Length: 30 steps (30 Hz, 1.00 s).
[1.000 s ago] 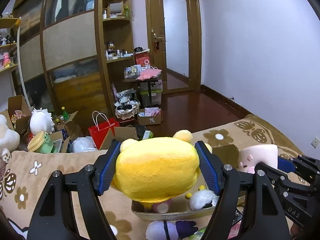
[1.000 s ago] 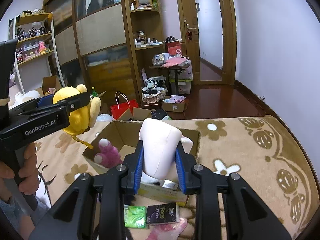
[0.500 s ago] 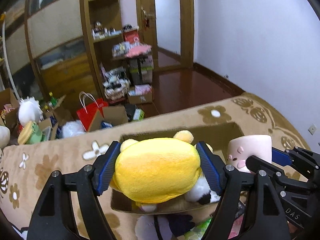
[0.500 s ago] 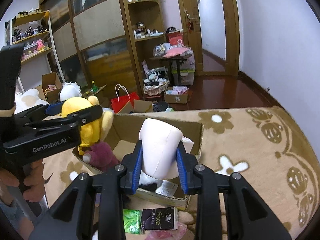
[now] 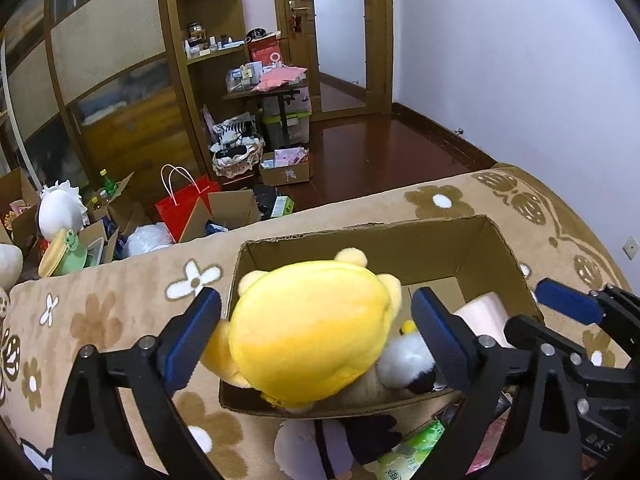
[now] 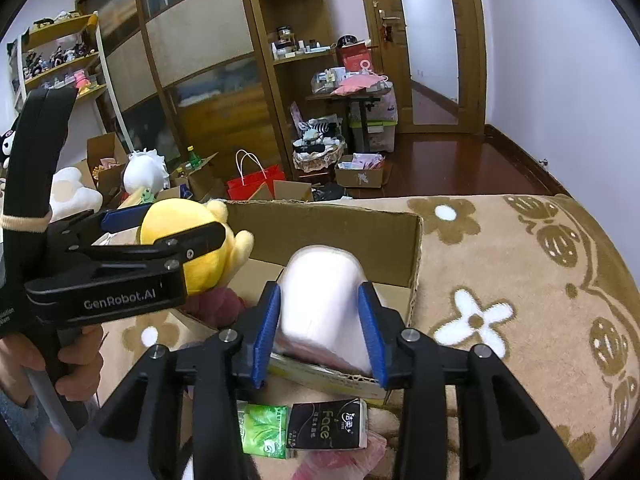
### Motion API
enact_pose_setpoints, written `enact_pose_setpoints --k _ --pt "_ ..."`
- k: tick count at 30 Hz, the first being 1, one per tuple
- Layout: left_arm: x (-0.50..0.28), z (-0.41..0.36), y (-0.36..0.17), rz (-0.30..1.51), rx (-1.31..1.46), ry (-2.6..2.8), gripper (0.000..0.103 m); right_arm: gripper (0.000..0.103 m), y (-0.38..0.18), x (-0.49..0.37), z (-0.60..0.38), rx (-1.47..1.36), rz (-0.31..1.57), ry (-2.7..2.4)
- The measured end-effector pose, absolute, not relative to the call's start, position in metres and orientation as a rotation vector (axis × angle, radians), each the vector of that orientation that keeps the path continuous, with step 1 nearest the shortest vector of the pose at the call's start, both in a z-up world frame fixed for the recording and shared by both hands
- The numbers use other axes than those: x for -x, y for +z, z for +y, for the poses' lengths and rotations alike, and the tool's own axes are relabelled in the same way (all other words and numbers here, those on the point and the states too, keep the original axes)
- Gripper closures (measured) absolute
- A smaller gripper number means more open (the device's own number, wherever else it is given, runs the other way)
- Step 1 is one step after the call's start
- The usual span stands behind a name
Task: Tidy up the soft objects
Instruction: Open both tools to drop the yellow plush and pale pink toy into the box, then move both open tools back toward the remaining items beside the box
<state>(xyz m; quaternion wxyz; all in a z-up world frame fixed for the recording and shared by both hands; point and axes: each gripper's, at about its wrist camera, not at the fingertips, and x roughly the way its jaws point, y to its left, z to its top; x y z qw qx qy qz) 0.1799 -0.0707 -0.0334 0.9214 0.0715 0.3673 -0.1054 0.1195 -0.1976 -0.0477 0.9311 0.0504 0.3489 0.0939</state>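
Both toys look light and squashy, best pinched across their bulging middles: the yellow plush (image 5: 312,332) sits loose between the just-widened left gripper (image 5: 316,336) over the cardboard box (image 5: 400,240), while the right gripper (image 6: 320,332), also just easing apart, flanks the pink plush (image 6: 320,300).

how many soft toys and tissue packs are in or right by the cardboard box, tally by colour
yellow plush: 1
pale pink plush: 1
maroon plush: 1
white and black plush: 1
white and purple plush: 1
green tissue pack: 1
black tissue pack: 1
total: 7
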Motion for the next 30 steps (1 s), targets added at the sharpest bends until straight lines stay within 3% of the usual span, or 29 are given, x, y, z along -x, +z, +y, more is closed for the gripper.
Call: enact_pose_setpoints --k 5,8,20,24,30 --pt "-0.175 -0.07 -0.031 0.751 -0.16 -0.215 0.003 0.044 -0.042 -0.113 -0.204 -0.117 0.694 0.177" --pt "-0.169 -0.069 -0.026 0.734 -0.146 -0.232 0.003 0.033 -0.037 -0.109 -0.21 -0.135 0.682 0.165" --pt "-0.144 -0.05 -0.01 0.722 -0.115 -0.207 0.003 0.022 -0.022 -0.083 -0.215 -0.138 0.676 0.132" --pt "-0.134 -0.039 -0.008 0.763 -0.107 -0.192 0.003 0.012 -0.023 -0.073 -0.215 -0.161 0.694 0.122" --pt "-0.123 -0.025 -0.007 0.844 -0.125 -0.144 0.003 0.01 -0.028 -0.059 -0.213 -0.175 0.742 0.103"
